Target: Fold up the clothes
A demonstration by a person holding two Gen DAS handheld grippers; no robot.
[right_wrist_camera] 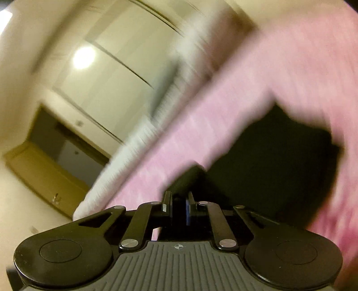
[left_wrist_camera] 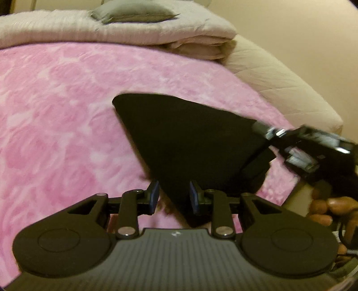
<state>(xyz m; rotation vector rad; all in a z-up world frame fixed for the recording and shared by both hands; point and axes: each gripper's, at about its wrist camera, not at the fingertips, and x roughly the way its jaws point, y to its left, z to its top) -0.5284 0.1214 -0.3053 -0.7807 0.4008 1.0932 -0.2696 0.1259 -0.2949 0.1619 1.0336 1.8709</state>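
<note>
Black cloth (left_wrist_camera: 185, 143) in right tongs (right_wrist_camera: 179, 208), unlabelled

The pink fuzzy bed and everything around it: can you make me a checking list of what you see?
Surface: pink plush blanket spread over a bed.
Job's things: black cloth garment, partly lifted, one corner held up.
Clutter: folded beige quilt with a grey pillow on top, at the far end.
Grippers: left gripper open, its jaws either side of the garment's near corner; right gripper shut on the garment.
Cables: nothing seen.
Surroundings: cream walls, white closet doors, blurred.
</note>
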